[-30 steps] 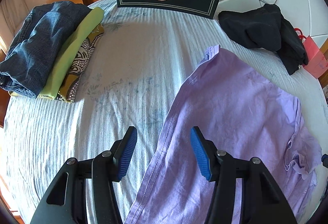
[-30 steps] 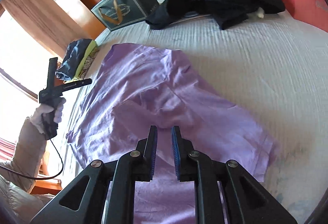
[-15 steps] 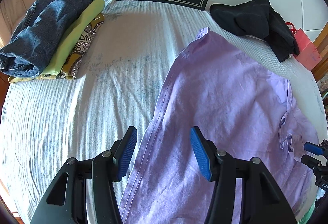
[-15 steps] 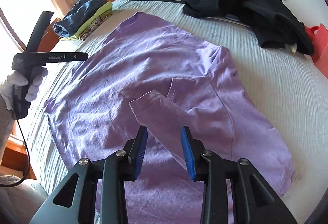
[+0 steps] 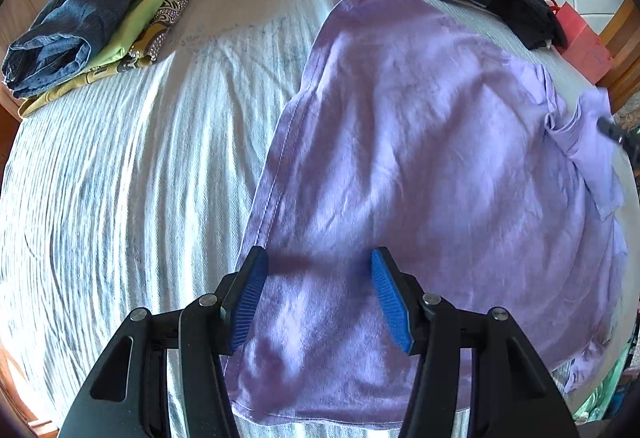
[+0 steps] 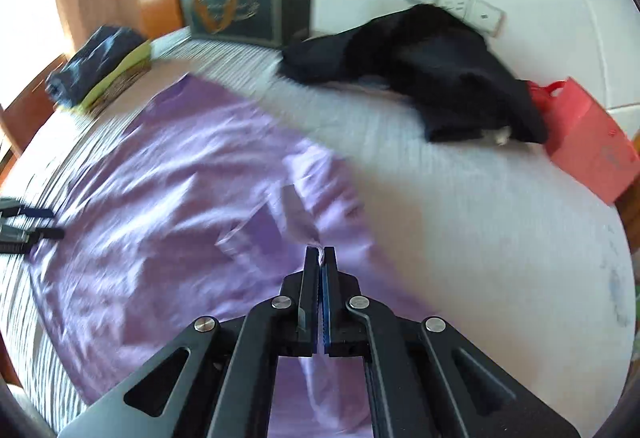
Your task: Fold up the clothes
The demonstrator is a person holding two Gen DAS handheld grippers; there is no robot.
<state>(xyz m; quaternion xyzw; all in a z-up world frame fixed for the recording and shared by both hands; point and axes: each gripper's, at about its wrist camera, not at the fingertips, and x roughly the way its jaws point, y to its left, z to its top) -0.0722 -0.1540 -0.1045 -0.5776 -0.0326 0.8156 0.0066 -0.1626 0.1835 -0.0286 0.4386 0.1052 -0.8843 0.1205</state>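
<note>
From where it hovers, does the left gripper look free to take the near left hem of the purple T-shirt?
Probably yes. The left gripper hangs with jaws wide open over the purple T-shirt, its left edge beside the left pad, and nothing lies between. The right gripper pinches cloth on the far side.

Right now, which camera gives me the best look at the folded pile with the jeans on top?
The left wrist view: the folded pile is sharp there, showing jeans over a green garment and a patterned one. The right wrist view shows the same pile small and motion-blurred at the bed's far corner.
</note>
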